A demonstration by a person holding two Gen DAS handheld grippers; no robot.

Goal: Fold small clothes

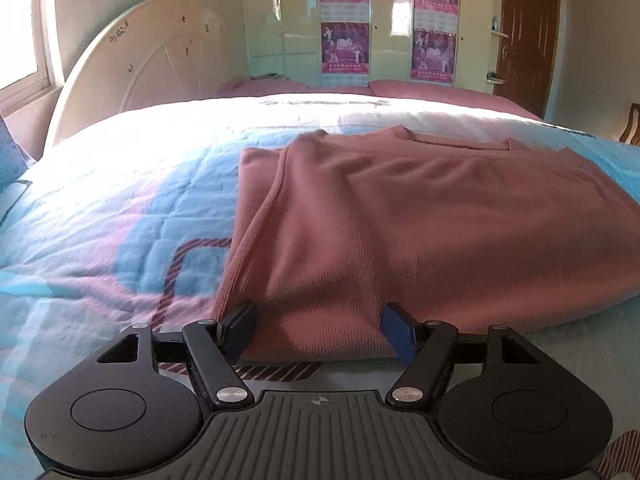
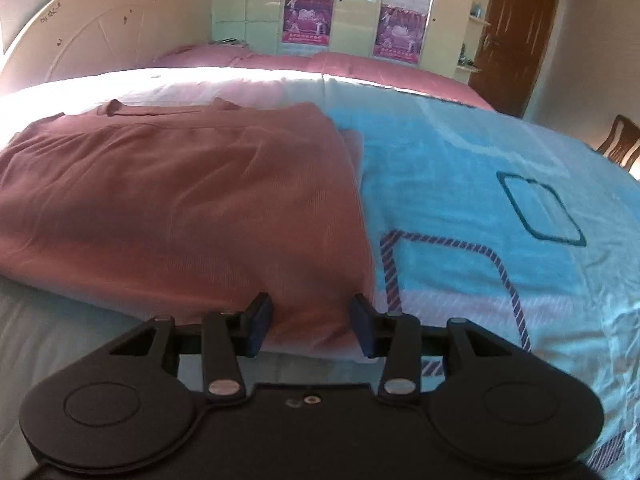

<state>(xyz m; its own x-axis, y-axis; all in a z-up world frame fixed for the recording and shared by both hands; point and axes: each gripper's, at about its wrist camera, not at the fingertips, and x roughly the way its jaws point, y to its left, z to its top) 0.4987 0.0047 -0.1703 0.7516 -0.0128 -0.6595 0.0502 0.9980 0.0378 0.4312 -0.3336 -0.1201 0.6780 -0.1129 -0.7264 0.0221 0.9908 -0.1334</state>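
Observation:
A pink ribbed garment (image 1: 420,220) lies partly folded on the bed, its sides turned in. My left gripper (image 1: 318,330) is open at the garment's near left corner, its fingers astride the hem. In the right wrist view the same garment (image 2: 180,208) fills the left half. My right gripper (image 2: 312,326) is open at its near right corner, fingers either side of the hem edge. Neither gripper pinches the cloth.
The bed has a blue, pink and white patterned quilt (image 2: 480,208). A pink blanket (image 1: 440,92) lies at the far side. A cream headboard (image 1: 140,68), wardrobe with posters (image 1: 344,20), a brown door (image 1: 524,32) and a wooden chair (image 2: 620,140) stand around.

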